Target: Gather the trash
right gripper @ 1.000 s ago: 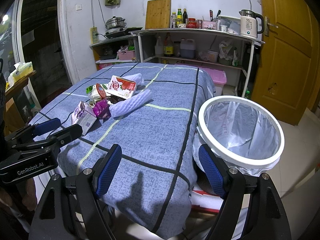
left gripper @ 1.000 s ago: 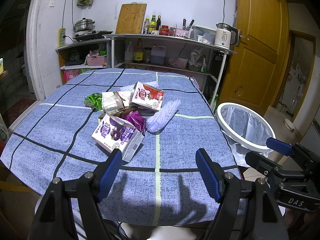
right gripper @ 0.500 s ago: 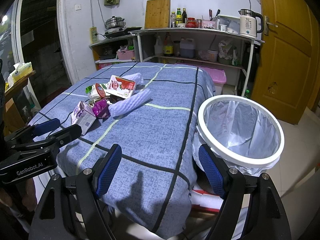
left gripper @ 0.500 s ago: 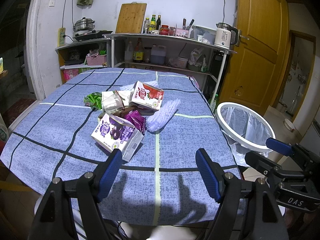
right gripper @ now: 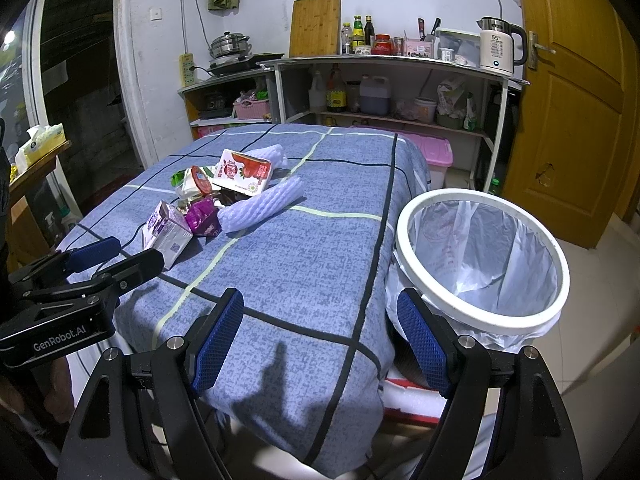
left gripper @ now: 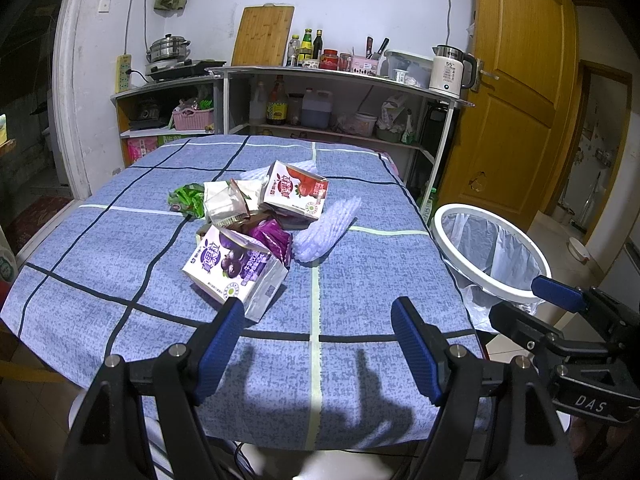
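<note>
A heap of trash lies mid-table on the blue checked cloth (left gripper: 120,264): a purple drink carton (left gripper: 234,270), a red strawberry carton (left gripper: 296,194), a white foam net sleeve (left gripper: 326,230), a magenta wrapper (left gripper: 270,238), a crumpled white carton (left gripper: 224,204) and a green wrapper (left gripper: 186,198). My left gripper (left gripper: 318,336) hangs open above the near table edge, just short of the purple carton. My right gripper (right gripper: 320,330) is open over the table's near right corner, beside the white-rimmed bin (right gripper: 480,262) lined with a clear bag. Both hold nothing.
Shelves (left gripper: 332,80) with bottles, a kettle (left gripper: 450,68) and a cutting board stand behind the table. A wooden door (left gripper: 516,92) is at the right. The bin (left gripper: 486,252) stands on the floor off the table's right edge. A pink lidded box (right gripper: 432,152) sits under the shelf.
Almost nothing differs; both grippers stay open and hover in nearly the same place, with only a slight drift of the views.
</note>
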`<action>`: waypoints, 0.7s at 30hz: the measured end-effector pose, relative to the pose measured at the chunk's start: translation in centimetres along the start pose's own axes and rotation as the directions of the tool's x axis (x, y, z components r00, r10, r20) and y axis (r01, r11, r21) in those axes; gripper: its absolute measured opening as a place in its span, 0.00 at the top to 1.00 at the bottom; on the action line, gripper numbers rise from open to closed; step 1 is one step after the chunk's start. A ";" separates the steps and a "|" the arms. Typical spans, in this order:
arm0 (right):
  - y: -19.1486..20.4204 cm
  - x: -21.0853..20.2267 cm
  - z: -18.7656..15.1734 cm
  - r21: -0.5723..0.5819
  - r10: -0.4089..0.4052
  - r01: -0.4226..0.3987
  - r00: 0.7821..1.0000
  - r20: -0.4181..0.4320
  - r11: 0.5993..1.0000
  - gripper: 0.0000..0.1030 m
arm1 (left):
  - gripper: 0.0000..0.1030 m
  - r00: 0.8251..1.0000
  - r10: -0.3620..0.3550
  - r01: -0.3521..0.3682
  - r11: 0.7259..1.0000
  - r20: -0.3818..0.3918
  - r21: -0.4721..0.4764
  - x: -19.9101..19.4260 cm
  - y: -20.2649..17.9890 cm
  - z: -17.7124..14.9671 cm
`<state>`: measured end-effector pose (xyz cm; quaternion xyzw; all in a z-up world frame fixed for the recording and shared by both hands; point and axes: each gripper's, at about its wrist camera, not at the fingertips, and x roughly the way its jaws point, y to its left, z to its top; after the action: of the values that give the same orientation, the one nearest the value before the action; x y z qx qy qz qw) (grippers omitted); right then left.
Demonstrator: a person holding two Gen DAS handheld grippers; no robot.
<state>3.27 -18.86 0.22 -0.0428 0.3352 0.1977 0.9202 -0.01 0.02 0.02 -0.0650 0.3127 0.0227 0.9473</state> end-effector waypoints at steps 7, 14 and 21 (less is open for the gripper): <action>-0.2 -0.2 0.7 -0.001 0.001 -0.001 1.000 -0.001 1.000 0.23 | 0.25 1.000 0.000 0.000 1.000 0.000 0.001 0.0 0.0 0.0; 0.2 0.4 -0.3 -0.003 0.004 -0.004 1.000 -0.005 1.000 0.23 | 0.25 1.000 -0.004 0.004 1.000 -0.003 -0.003 -0.1 0.2 0.1; 0.1 1.1 0.6 -0.011 0.032 -0.033 0.999 -0.018 0.999 0.23 | 0.25 1.000 0.000 0.000 1.000 -0.017 -0.007 1.0 1.4 -0.4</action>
<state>4.36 -18.31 0.00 -0.0443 0.3427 0.2141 0.9137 0.48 1.31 -1.04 -0.0685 0.3205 0.0230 0.9445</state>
